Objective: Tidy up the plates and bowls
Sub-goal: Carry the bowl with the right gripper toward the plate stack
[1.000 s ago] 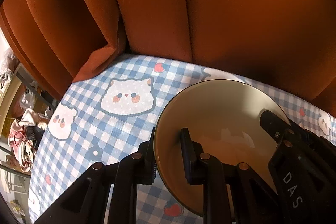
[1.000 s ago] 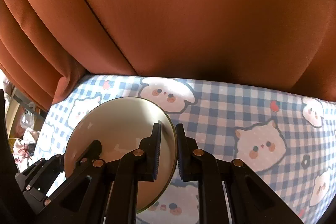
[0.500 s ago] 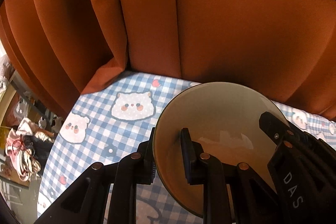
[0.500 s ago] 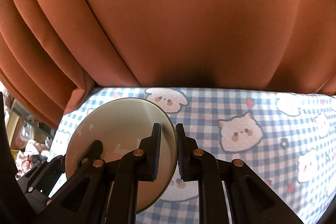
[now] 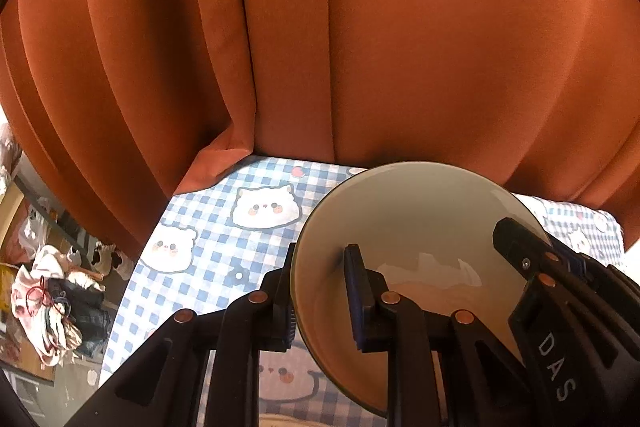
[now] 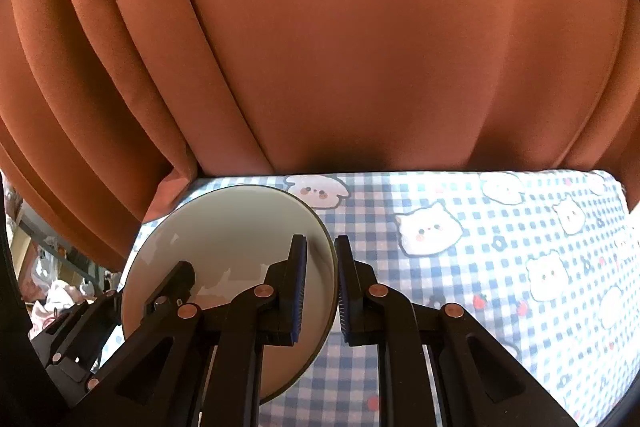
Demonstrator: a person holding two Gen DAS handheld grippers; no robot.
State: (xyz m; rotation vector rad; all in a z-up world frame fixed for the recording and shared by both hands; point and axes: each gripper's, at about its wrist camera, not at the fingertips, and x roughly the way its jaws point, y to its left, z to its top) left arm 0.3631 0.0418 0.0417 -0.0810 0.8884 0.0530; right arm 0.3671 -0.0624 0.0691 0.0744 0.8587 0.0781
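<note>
A pale cream bowl with a dark rim is held up above the table by both grippers. My left gripper is shut on its left rim, one finger inside and one outside. My right gripper is shut on the opposite rim of the same bowl. Each gripper shows in the other's view: the right one in the left wrist view, the left one in the right wrist view. The bowl looks empty.
A table with a blue-and-white checked cloth with cat faces lies below. An orange curtain hangs close behind the table's far edge. Clutter lies on the floor at the left.
Both grippers have risen with the bowl between them. The table looks further below and more of the curtain fills both views.
</note>
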